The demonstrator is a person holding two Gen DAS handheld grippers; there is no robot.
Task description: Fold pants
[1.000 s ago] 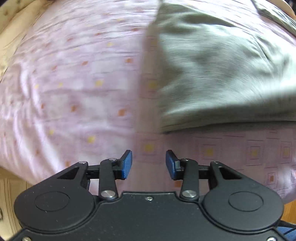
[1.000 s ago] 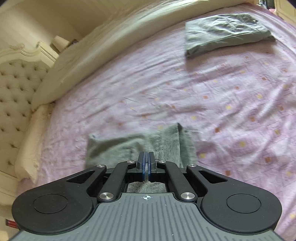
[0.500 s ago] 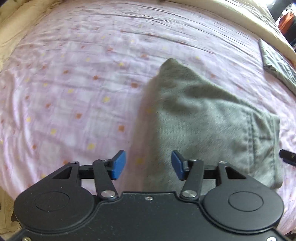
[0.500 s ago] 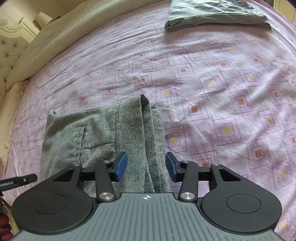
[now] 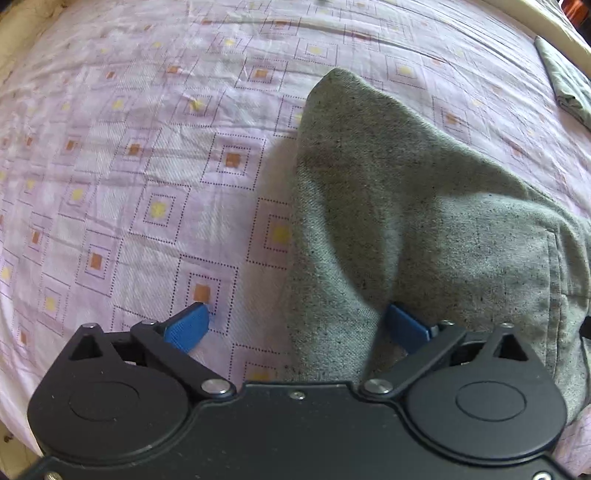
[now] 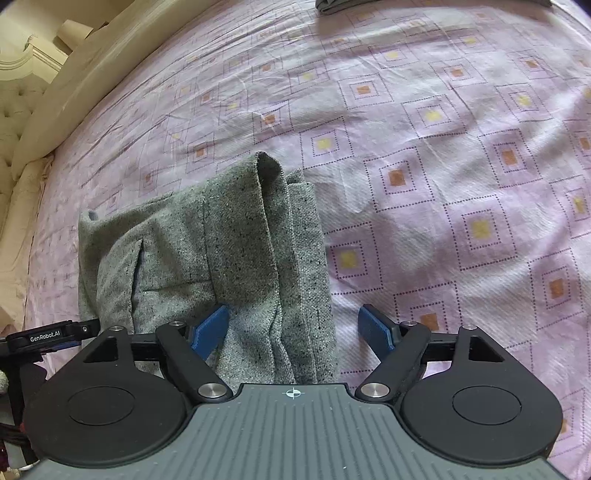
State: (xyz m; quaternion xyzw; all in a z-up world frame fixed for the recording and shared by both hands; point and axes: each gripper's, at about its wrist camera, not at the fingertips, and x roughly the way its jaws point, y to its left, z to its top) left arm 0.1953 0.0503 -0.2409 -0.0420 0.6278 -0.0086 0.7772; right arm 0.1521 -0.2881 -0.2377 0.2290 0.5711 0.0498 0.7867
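Grey speckled pants (image 5: 406,221) lie folded in a thick bundle on the pink patterned bed sheet (image 5: 147,166). My left gripper (image 5: 295,317) points down over the bundle's left edge. Its jaws are opening wide, with that cloth edge between the blue pads and neither pad pressing on it. In the right wrist view the pants (image 6: 229,236) show their stacked folds and a pocket slit. My right gripper (image 6: 293,314) hovers at the bundle's right edge, its jaws opening too, the folded layers loose between the pads.
A second folded grey-green garment (image 5: 569,85) lies at the far side of the bed, also visible at the top edge (image 6: 332,3). A cream blanket (image 6: 92,74) and a tufted headboard (image 6: 14,92) border the sheet (image 6: 443,166) on the left. Part of the left gripper's body (image 6: 48,338) shows low left.
The right gripper, earlier shut at the pants, has opened wide and come down closer. The left gripper has widened and shifted across so the pants' left edge now lies between its pads.
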